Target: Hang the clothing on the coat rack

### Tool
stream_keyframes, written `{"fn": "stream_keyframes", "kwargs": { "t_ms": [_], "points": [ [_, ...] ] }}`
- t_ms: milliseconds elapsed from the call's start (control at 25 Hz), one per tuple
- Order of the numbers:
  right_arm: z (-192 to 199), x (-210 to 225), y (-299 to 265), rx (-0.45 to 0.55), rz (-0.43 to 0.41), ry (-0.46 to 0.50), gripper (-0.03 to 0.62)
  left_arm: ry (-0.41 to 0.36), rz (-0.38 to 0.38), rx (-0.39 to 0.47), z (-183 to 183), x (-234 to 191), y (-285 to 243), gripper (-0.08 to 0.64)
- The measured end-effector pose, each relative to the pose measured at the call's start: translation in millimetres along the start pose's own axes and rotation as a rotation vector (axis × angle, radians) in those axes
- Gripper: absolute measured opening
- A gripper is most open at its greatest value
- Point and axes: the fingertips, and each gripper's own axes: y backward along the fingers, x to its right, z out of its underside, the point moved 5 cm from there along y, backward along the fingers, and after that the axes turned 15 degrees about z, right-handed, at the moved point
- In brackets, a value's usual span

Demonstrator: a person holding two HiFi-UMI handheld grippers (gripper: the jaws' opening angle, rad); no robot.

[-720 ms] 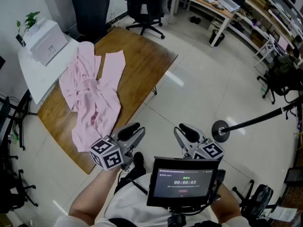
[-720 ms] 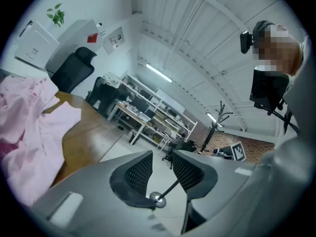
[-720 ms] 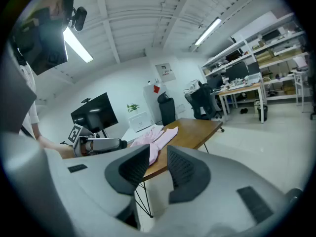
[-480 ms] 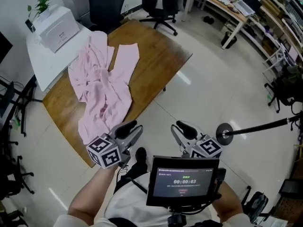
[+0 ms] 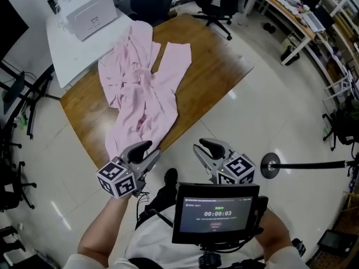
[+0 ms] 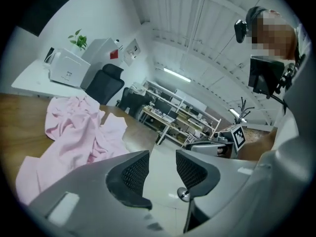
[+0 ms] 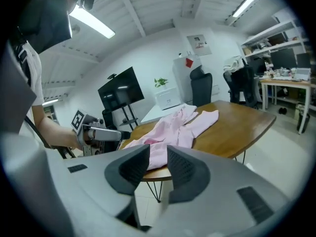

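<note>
My left gripper (image 5: 145, 152) and right gripper (image 5: 208, 151) gape empty near the table (image 5: 216, 66); the clothing (image 5: 145, 97) on it is not yet hung.

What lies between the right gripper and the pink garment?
Between the right gripper and pink garment, the head view shows only bare floor and wooden table edge.

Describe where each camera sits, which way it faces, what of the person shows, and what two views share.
Head view: on the person's head, looking down at the pink garment on the wooden table; shows both forearms, left claw, right claw.
Left gripper view: on the left claw, facing across the floor toward desks; shows the person's torso, right arm.
Right gripper view: on the right claw, facing the table; shows the left forearm.
Shared: each gripper view catches the garment and the other claw.
</note>
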Motion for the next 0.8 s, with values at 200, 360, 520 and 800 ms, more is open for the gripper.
{"fn": "stream_keyframes", "kwargs": {
  "t_ms": [200, 360, 520, 800],
  "points": [
    [2, -17, -34, -0.068, -0.052, 0.156, 0.124, -0.105, -0.06, -0.138, 10, -21, 26, 0.243],
    [10, -27, -61, -0.107, -0.089, 0.256, 0.124, -0.156, -0.105, -0.217, 16, -39, 44, 0.261],
    [16, -38, -85, -0.153, -0.134, 0.335, 0.124, -0.165, -0.136, -0.297, 27, -57, 56, 0.261],
    [30, -57, -126, -0.248, -0.205, 0.479, 0.195, -0.177, -0.21, -0.402, 35, -88, 63, 0.261]
  ]
}}
